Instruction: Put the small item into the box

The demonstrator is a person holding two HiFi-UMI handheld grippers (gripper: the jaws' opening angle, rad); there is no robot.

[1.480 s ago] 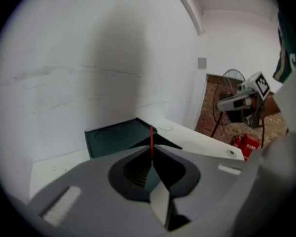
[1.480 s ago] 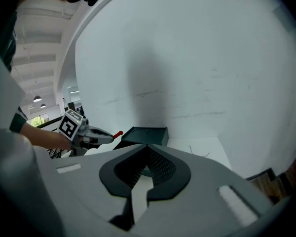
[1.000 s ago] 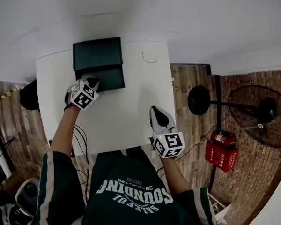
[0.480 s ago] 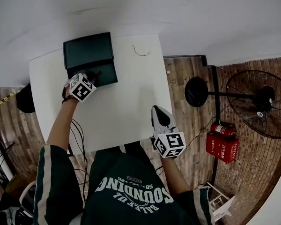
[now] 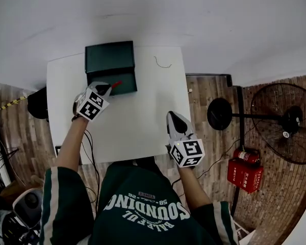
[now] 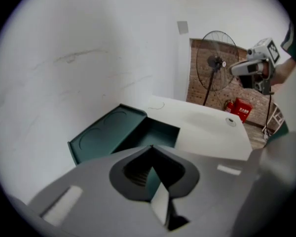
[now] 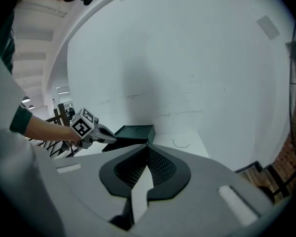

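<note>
A dark green box (image 5: 111,68) lies open at the back left of the white table (image 5: 143,116), its lid (image 6: 106,132) flat behind the tray (image 6: 160,132). My left gripper (image 5: 108,87) hangs at the tray's front edge, shut on a small red item (image 5: 116,84) that pokes from its tip over the tray. The left gripper view shows the jaws together and hides the item. My right gripper (image 5: 172,117) is shut and holds nothing, near the table's front right edge, well away from the box (image 7: 135,132). It also shows at far right in the left gripper view (image 6: 251,68).
A thin curl of wire (image 5: 162,64) lies on the table right of the box. Off the table's right side stand a floor fan (image 5: 283,121) and a red fire extinguisher (image 5: 245,170) on the wood floor. A dark round object (image 5: 38,103) sits left of the table.
The head view has shifted. The left gripper has edged right along the box's front, and the red item now shows at its tip over the tray. The right gripper has barely moved.
</note>
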